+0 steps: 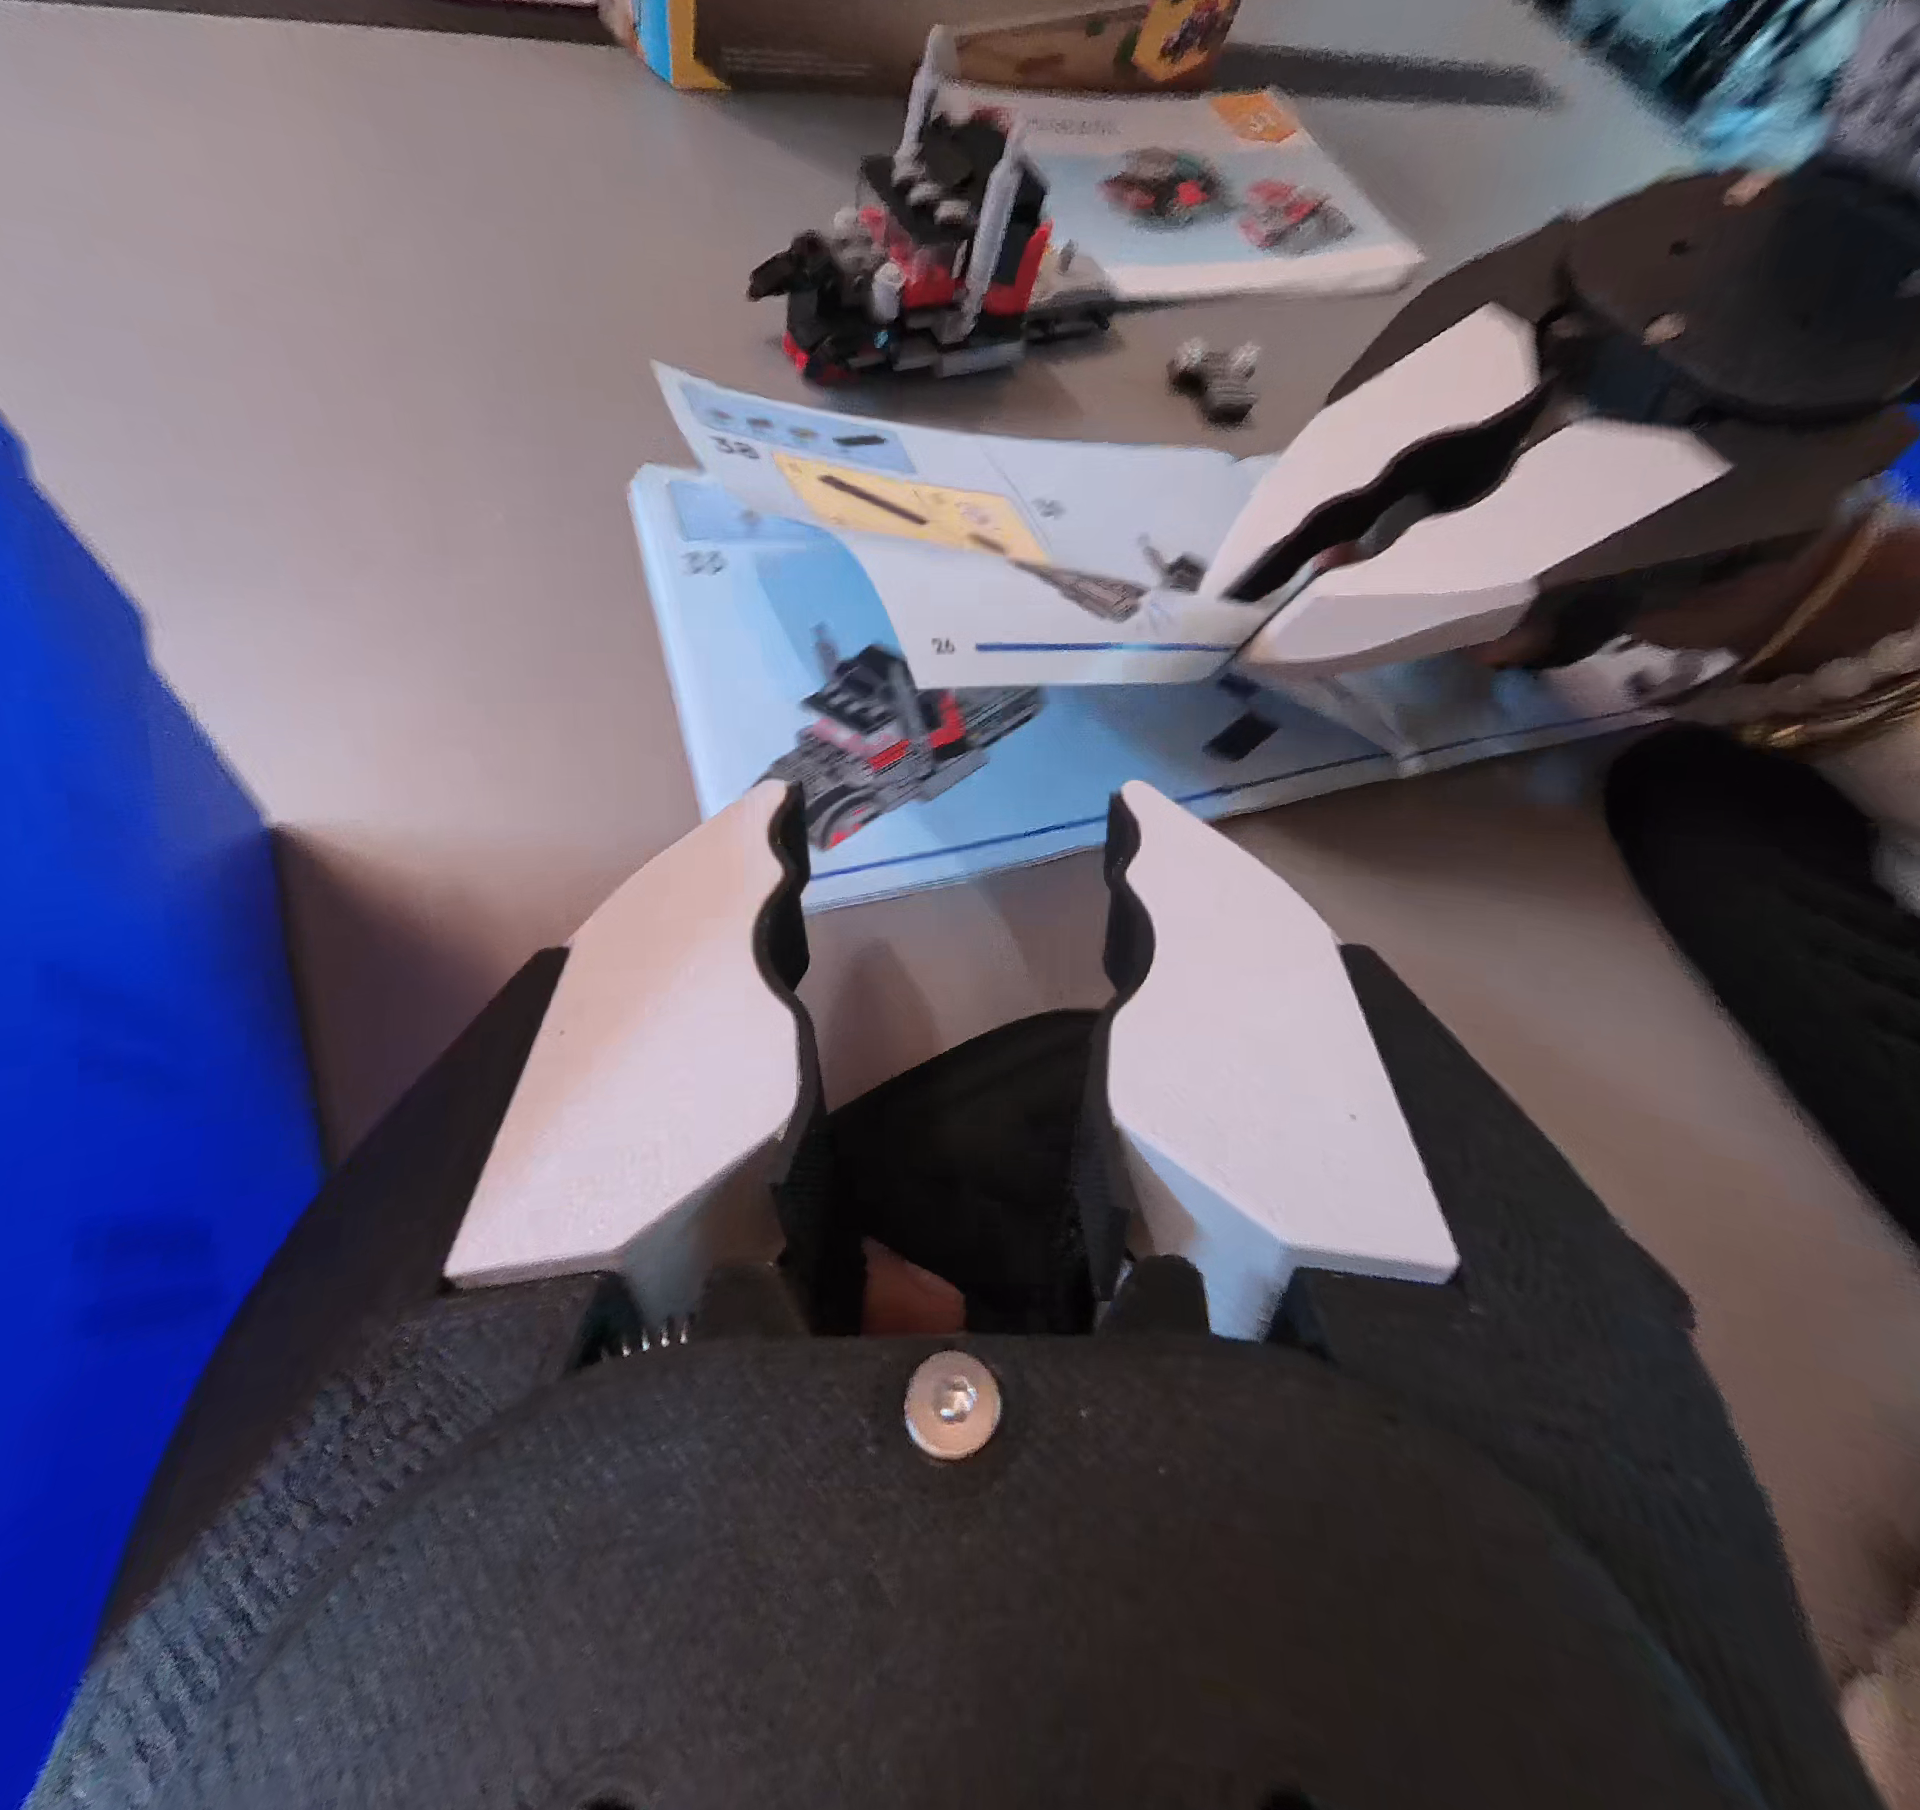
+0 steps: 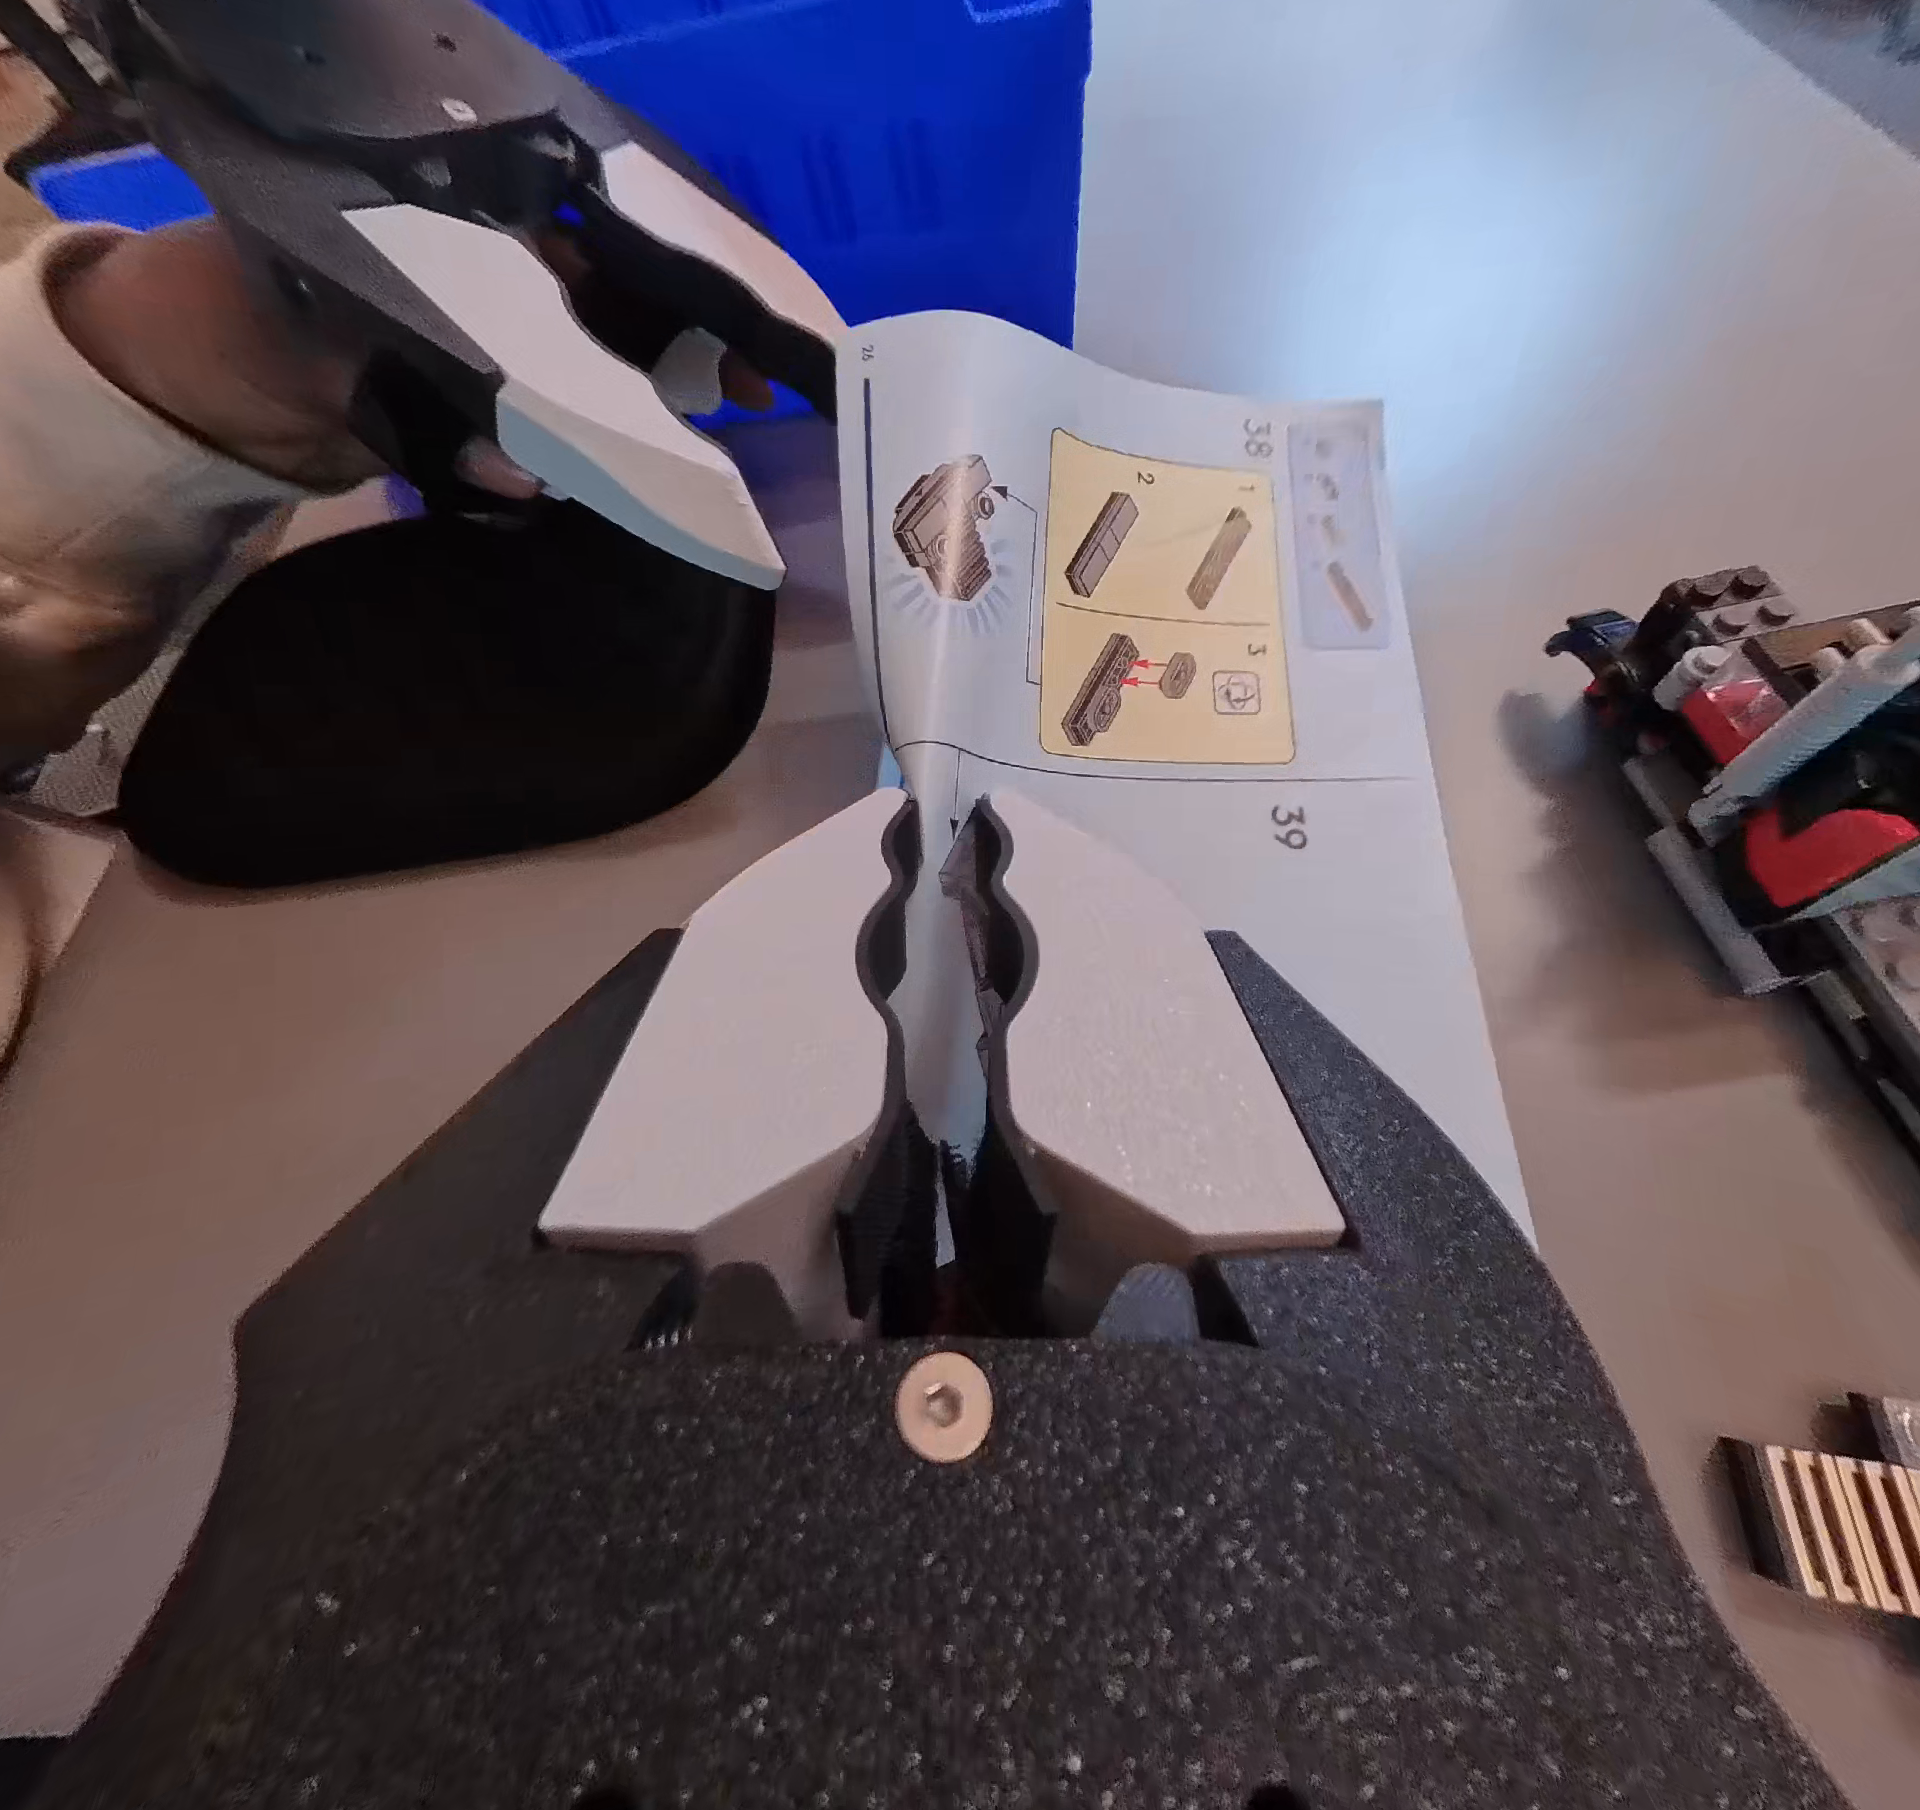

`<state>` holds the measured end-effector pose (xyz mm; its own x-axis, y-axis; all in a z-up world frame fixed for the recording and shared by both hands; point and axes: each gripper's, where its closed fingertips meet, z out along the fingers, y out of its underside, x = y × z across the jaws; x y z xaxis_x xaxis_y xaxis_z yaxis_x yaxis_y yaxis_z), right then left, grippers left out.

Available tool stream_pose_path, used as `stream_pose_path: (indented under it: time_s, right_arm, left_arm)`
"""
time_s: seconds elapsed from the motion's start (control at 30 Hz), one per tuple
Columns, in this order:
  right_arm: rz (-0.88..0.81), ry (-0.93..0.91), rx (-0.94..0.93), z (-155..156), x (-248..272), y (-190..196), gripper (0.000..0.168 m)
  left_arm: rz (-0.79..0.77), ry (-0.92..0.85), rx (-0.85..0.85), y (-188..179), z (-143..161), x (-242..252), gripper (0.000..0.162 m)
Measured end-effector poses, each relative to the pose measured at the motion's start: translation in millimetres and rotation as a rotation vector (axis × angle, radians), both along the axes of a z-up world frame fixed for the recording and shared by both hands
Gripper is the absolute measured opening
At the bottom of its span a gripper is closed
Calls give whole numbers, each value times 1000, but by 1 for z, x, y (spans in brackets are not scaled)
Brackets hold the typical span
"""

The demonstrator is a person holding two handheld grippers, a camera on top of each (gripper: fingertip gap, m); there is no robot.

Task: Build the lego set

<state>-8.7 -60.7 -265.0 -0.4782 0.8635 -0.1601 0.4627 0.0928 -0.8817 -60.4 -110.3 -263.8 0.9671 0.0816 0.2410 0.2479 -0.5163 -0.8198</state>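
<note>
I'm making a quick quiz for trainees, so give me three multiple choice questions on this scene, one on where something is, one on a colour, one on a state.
1. Where is the partly built truck?
A. beyond the open booklet
B. inside the bin
C. in the left tool

2. What colour is the bin?
A. green
B. blue
C. yellow

3. What state is the right tool in?
A. wide open
B. shut on a booklet page
C. out of view

Key: 1 A, it stands on the table past the booklet; 2 B, its walls are blue; 3 B, the lifted page is pinched between its fingers, while the left tool is open.
</note>
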Motion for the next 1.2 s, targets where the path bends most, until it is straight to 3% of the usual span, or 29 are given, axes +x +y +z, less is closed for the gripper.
stream_pose_path:
  time_s: [0.13, 0.2, 0.33, 0.5, 0.7, 0.9, 1.03, 1.2]
  right_arm:
    - [-19, 48, -4, 8, 4, 1, 9]
    - [-29, 66, 1, 12, 6, 1, 9]
    - [-26, 103, -25, 24, 16, -2, 17]
    - [-65, 185, -234, 63, 45, 3, 51]
    - [-165, 198, -419, 75, 80, 23, 73]
    - [-178, 170, -413, 67, 129, 33, 77]
    - [-167, 172, -447, 68, 146, 35, 83]
    - [-184, 196, -446, 65, 153, 43, 82]
  left_arm:
    - [-59, -311, 206, 19, 34, 21, 52]
    - [-82, -364, 278, 28, 45, 28, 41]
    - [-143, -286, 351, 37, 56, 42, 9]
    - [-242, -66, 490, 40, 87, 70, 1]
    - [-445, -88, 492, 61, 93, 124, 4]
    - [-699, -172, 425, 67, 83, 191, 35]
    - [-761, -181, 343, 67, 66, 204, 49]
    - [-733, -127, 292, 66, 54, 198, 49]
